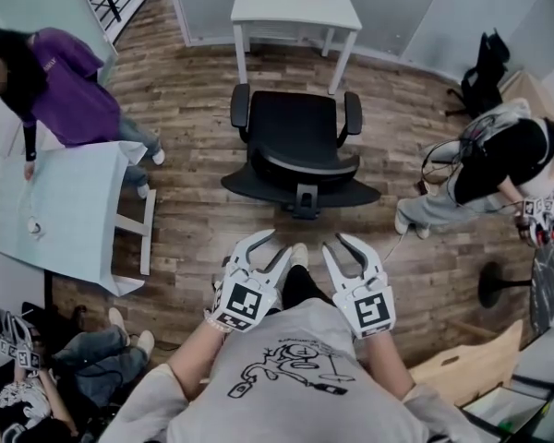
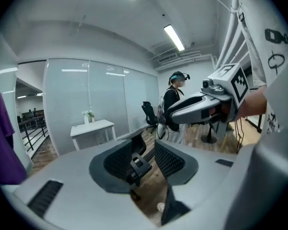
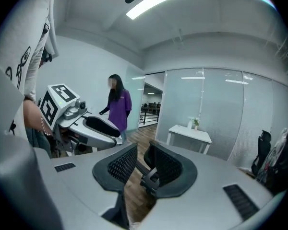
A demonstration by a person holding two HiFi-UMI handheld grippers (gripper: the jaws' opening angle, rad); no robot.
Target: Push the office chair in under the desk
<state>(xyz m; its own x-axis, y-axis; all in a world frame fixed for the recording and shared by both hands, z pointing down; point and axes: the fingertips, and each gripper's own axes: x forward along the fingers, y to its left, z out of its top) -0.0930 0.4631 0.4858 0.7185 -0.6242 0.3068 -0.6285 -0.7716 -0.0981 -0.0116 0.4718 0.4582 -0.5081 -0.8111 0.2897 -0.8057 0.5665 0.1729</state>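
1. The office chair (image 1: pixel 300 146) stands on the wooden floor (image 1: pixel 194 109) in front of the white counter (image 1: pixel 295 7). It is not under the counter, and a strip of bare floor shows between them.
2. The chair's seat faces the counter, and its curved backrest faces the person holding the grippers.
3. The left gripper (image 1: pixel 275 245) is held low in front of the person's chest, well short of the backrest. Its fingers (image 2: pixel 120 162) are parted and grip nothing; the chair shows far off through the gap.
4. The right gripper (image 1: pixel 337 243) is just beside the left one, also clear of the chair. Its fingers (image 3: pixel 117 169) stand apart with nothing held between them.
5. A small plant (image 2: pixel 90 115) sits on the counter's top.
6. A person in a purple top (image 1: pixel 65 86) leans over a pale table (image 1: pixel 65 210) at the left.
7. Another person (image 1: pixel 499 169) is at the right, and a third (image 1: pixel 37 377) is low at the left.
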